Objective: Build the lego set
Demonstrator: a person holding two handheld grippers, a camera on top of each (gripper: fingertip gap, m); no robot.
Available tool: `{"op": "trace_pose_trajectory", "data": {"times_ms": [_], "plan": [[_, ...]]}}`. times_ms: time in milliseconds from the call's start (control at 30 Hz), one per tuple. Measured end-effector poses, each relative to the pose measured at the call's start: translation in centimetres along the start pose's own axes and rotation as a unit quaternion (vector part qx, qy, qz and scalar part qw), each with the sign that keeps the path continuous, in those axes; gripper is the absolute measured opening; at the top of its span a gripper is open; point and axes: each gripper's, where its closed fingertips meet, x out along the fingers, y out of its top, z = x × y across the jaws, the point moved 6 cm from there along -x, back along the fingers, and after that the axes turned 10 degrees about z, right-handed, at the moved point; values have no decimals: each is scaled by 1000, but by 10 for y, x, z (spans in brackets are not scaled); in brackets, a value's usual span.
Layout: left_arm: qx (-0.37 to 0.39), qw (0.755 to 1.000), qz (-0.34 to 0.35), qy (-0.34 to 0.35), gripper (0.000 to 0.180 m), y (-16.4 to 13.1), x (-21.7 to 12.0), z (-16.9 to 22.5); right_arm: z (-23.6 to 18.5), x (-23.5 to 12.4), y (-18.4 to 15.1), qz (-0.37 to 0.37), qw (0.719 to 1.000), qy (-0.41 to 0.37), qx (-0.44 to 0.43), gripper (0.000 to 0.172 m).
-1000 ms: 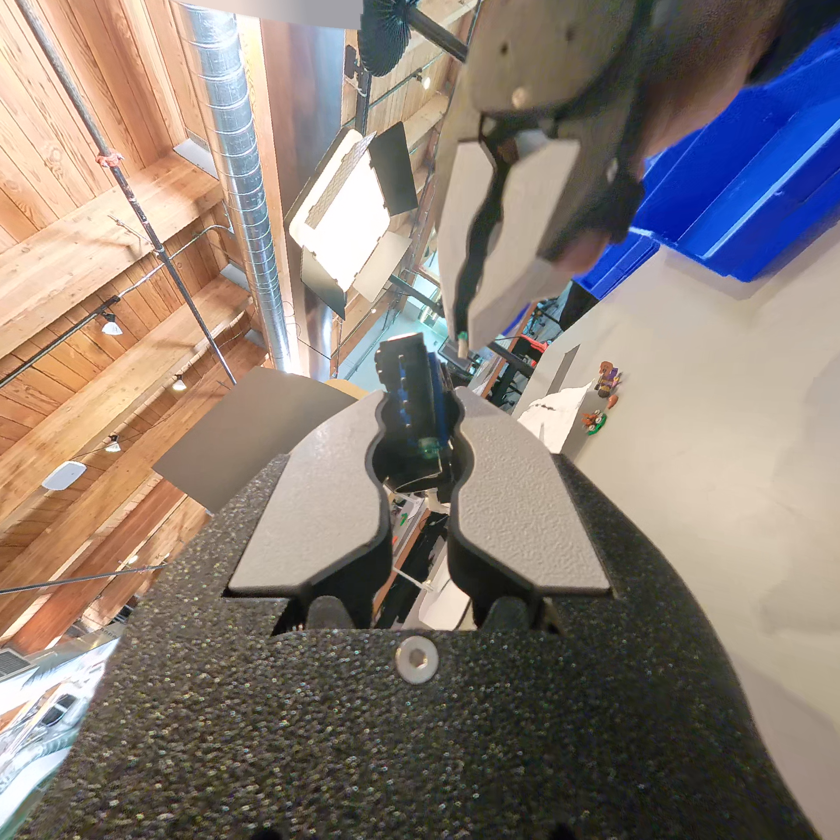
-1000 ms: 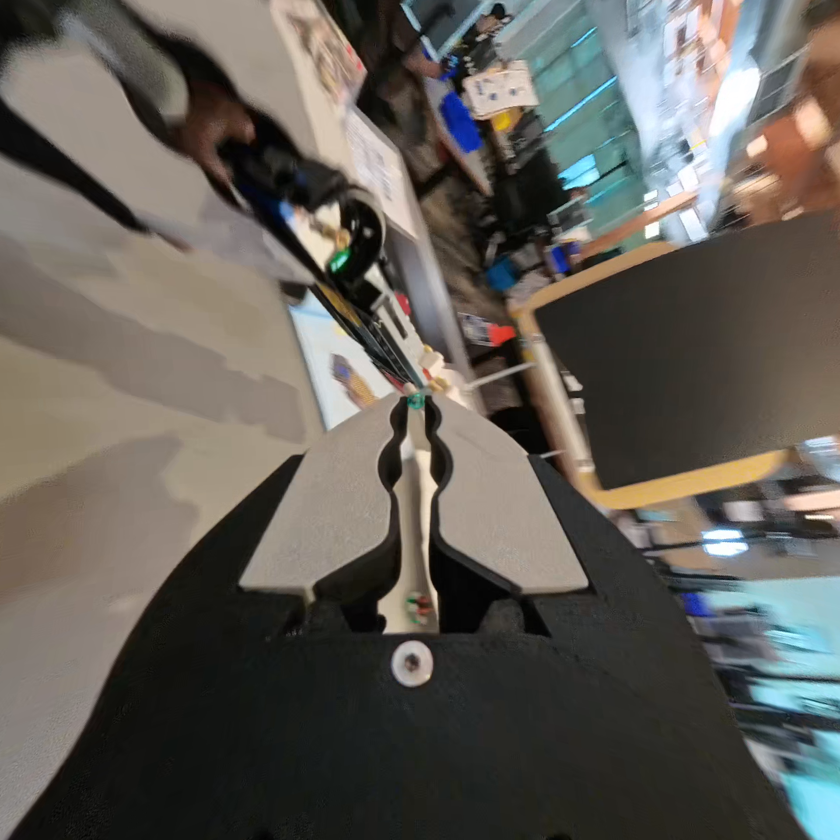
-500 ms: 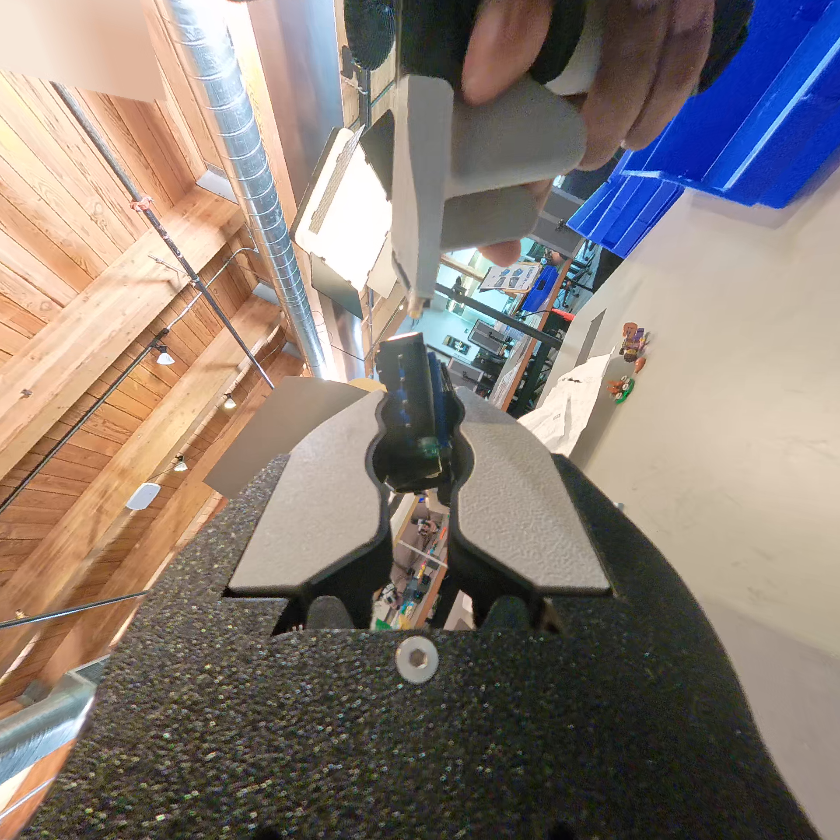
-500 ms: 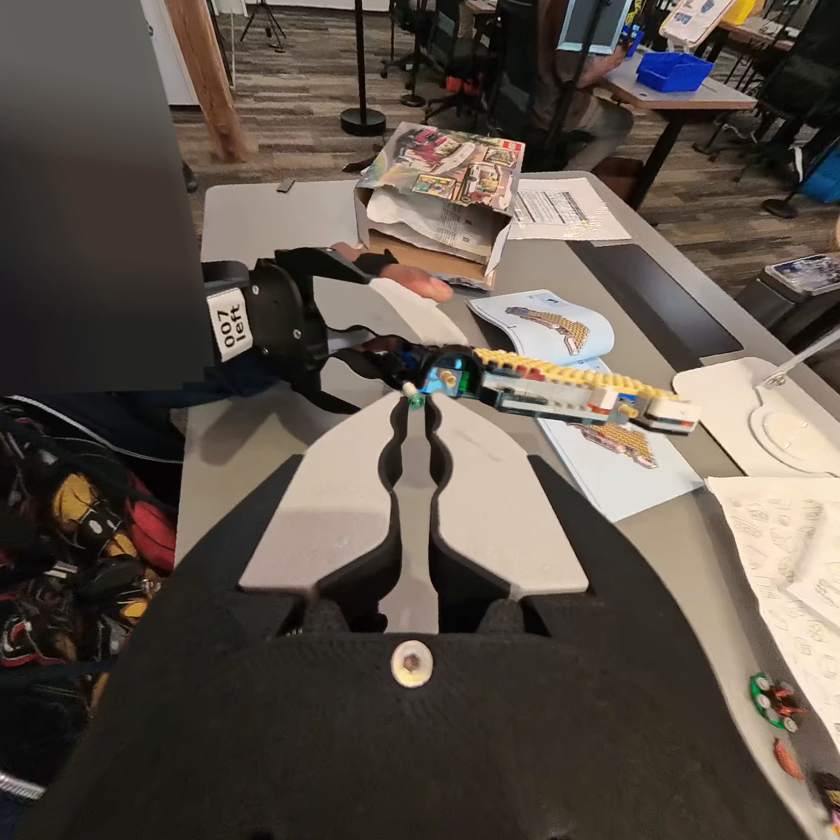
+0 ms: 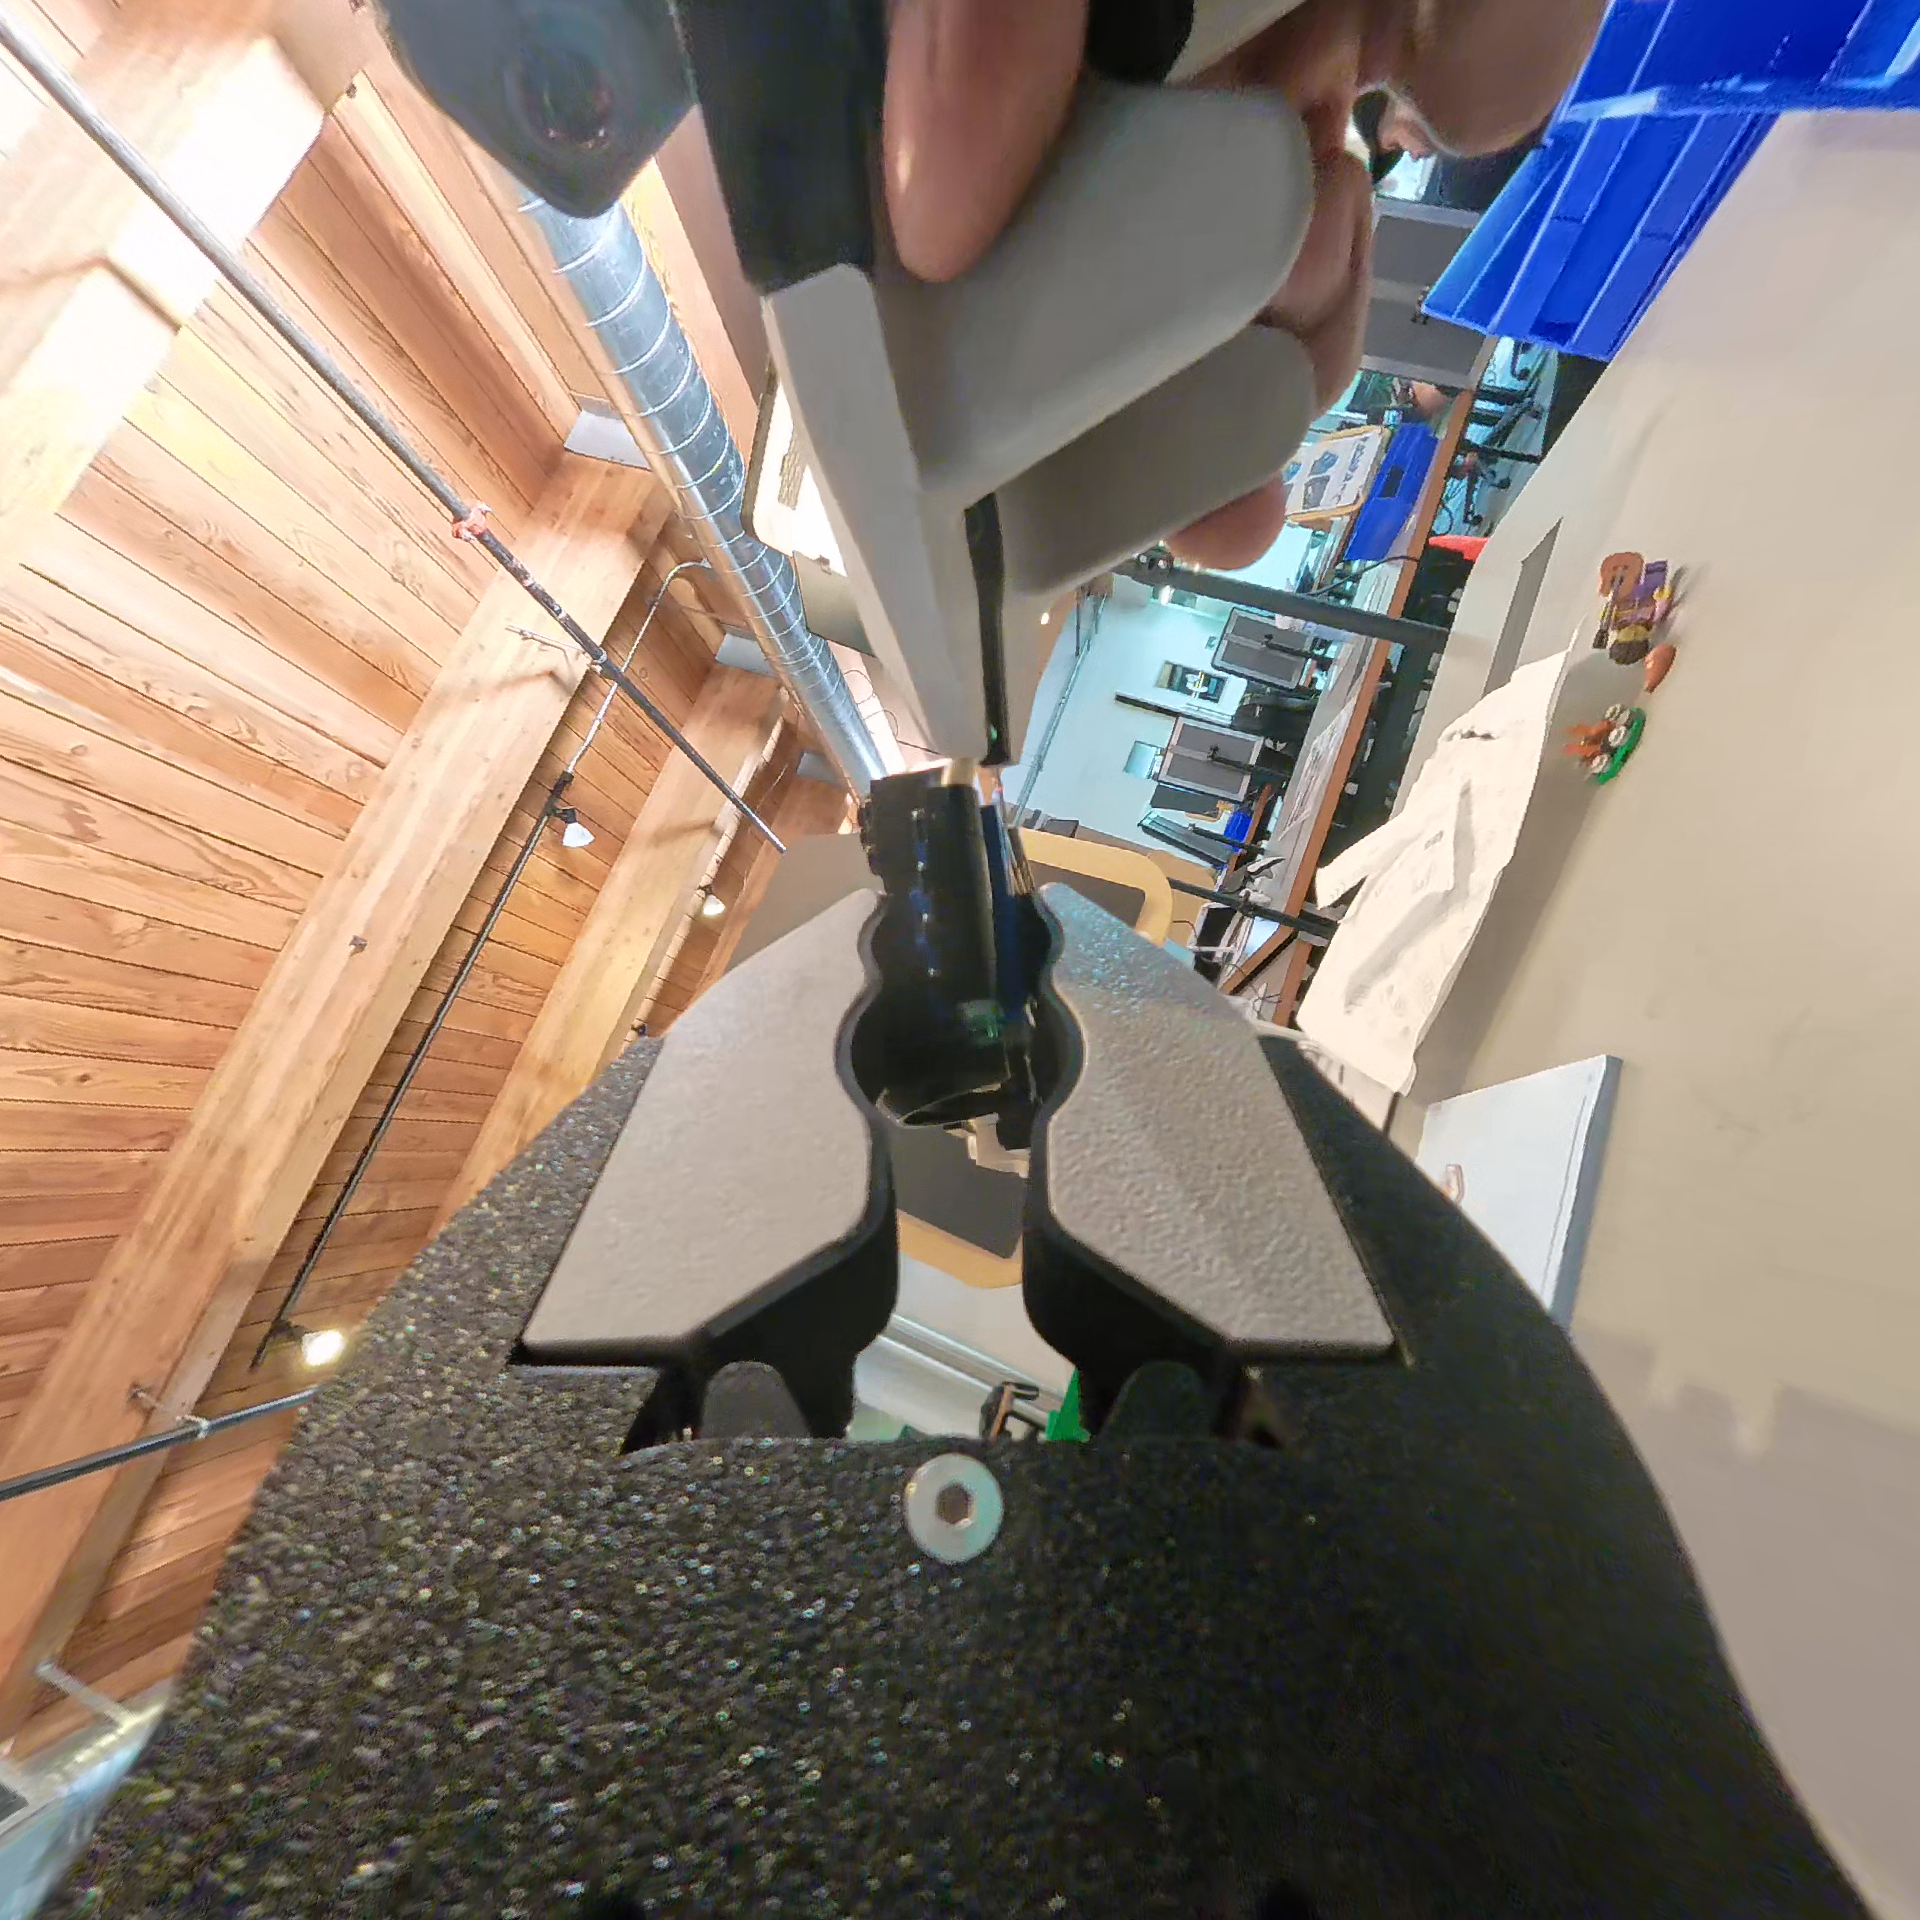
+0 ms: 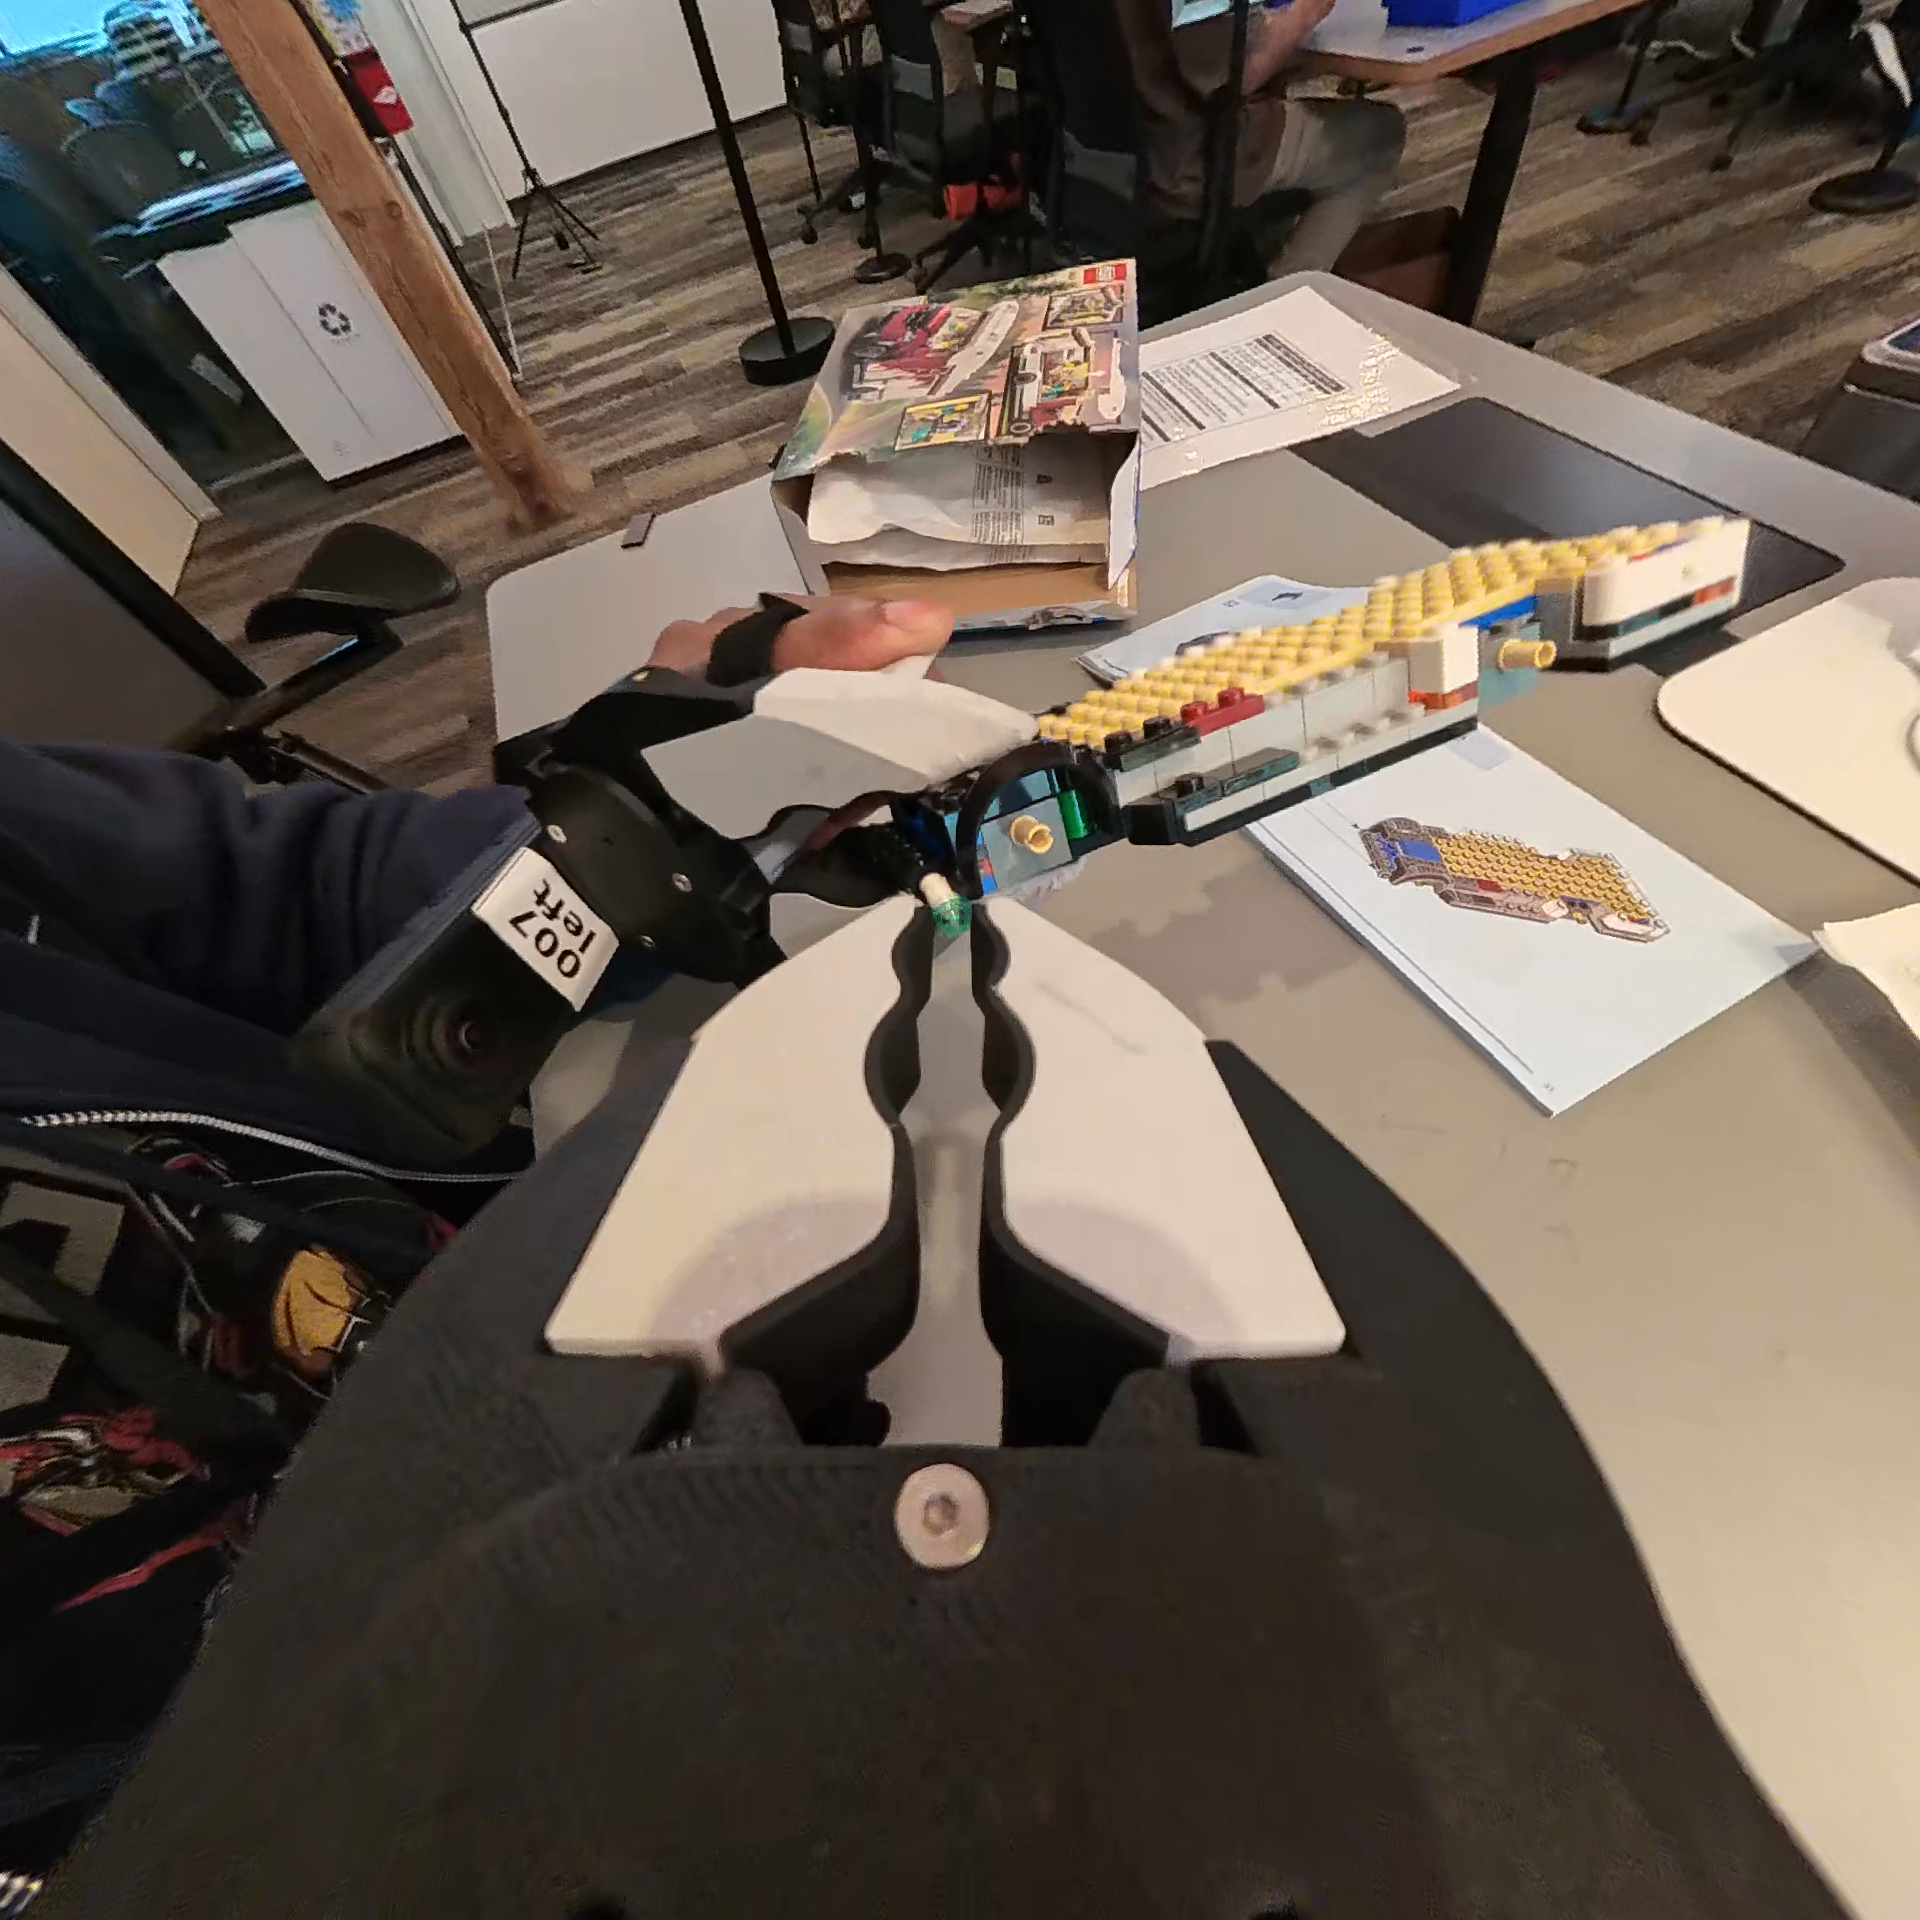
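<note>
Long yellow-studded brick model [image 6: 1299,717] held level above table, small green-tipped peg [image 6: 943,912] at its dark end

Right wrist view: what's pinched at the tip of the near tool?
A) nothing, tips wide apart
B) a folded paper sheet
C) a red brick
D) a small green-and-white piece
D: the right tool has its tips closed on a small green-and-white piece, held just below the end of the long yellow-topped brick model that the left tool grips.
</note>
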Motion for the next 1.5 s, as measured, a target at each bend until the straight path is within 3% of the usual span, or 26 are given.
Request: {"op": "trace_pose_trajectory", "data": {"times_ms": [367, 567, 800, 1000, 1500], "plan": [[73, 996, -49, -6, 23, 1, 6, 4, 6, -1, 0, -28, 998, -37, 30, 6], [67, 995, -64, -32, 23, 0, 8, 7, 5, 0, -2, -48, 996, -71, -36, 6], [69, 994, -73, -36, 22, 0, 9, 8, 7, 2, 1, -67, 994, -71, -50, 6], [45, 995, -79, -34, 22, 1, 10, 8, 4, 2, 3, -72, 990, -86, -89, 6], [-44, 994, -103, 11, 23, 1, 12, 3, 1, 2, 11, -51, 990, -94, -95, 7]]}}
